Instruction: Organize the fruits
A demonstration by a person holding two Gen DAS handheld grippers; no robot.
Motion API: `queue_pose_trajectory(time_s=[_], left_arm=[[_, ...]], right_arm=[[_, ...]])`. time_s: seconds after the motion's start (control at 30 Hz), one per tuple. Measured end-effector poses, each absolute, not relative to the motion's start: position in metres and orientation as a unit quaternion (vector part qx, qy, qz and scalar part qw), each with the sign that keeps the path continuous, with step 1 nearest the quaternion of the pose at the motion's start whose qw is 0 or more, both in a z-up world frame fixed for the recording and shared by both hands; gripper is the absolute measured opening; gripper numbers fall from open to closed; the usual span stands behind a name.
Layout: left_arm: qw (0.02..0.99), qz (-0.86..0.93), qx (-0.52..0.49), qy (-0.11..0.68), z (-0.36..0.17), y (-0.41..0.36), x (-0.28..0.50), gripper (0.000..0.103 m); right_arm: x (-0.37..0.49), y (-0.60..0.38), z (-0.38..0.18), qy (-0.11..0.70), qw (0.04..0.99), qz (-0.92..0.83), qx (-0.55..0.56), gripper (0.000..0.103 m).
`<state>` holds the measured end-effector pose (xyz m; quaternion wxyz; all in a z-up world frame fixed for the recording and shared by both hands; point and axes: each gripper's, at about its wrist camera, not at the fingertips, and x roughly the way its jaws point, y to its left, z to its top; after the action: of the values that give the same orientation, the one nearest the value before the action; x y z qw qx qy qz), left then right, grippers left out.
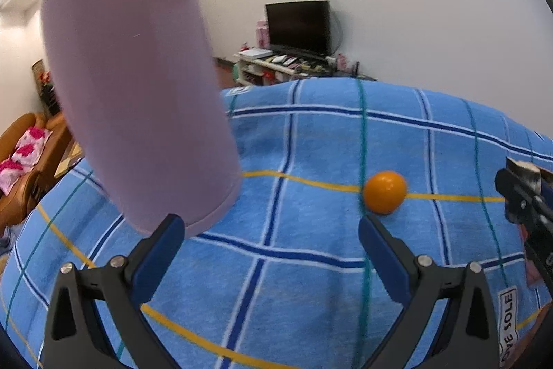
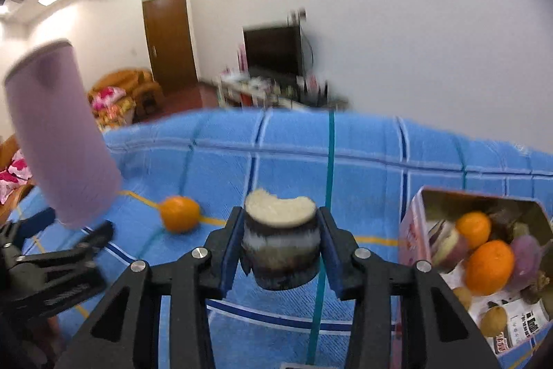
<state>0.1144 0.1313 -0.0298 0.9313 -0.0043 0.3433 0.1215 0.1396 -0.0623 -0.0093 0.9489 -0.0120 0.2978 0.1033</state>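
Blue-padded right gripper tilted down | clamping dark-skinned fruit chunk

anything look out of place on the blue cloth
One orange lies loose on the checked cloth, apart from the box that holds the other fruit. The right gripper is shut on a dark, pale-topped chunk.

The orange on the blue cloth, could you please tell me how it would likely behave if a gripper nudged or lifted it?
The orange is round and sits loose on the cloth, so a nudge would probably roll it. Its skin looks smooth and glossy, so it might slip between fingers.
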Motion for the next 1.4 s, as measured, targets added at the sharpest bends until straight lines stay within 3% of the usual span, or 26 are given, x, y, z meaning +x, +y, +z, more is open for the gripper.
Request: queue_pose_trajectory(time_s=[0.2,0.33,0.5,0.67,0.8,0.87,0.9,1.07,1.4], left_arm=[[0.926,0.082,-0.004,0.368,-0.022,0.108,0.140,0.102],[0.920,0.076,0.010,0.385,-0.024,0.090,0.169,0.092],[0.907,0.055,0.008,0.417,-0.039,0.076,0.199,0.090],[0.897,0.046,-0.012,0.440,-0.053,0.079,0.213,0.073],[0.895,0.039,-0.029,0.444,-0.054,0.085,0.216,0.069],[0.897,0.029,-0.027,0.439,-0.053,0.083,0.212,0.044],[0.899,0.023,-0.025,0.437,-0.052,0.081,0.210,0.042],[0.904,0.032,-0.045,0.423,-0.050,0.089,0.194,0.042],[0.942,0.106,-0.022,0.317,-0.024,0.092,0.136,0.042]], right_arm=[[0.123,-0.060,0.004,0.252,0.963,0.090,-0.021,0.044],[0.119,-0.064,0.009,0.236,0.969,0.068,-0.026,0.044],[0.128,-0.073,0.009,0.248,0.967,0.064,-0.007,0.044],[0.131,-0.073,0.010,0.252,0.965,0.068,-0.002,0.044],[0.134,-0.067,0.007,0.255,0.964,0.073,-0.006,0.044],[0.132,-0.066,0.008,0.252,0.965,0.074,-0.009,0.044],[0.132,-0.066,0.008,0.251,0.965,0.074,-0.010,0.044],[0.129,-0.065,0.008,0.240,0.967,0.080,-0.013,0.044],[0.114,-0.060,0.010,0.212,0.972,0.096,-0.024,0.044]])
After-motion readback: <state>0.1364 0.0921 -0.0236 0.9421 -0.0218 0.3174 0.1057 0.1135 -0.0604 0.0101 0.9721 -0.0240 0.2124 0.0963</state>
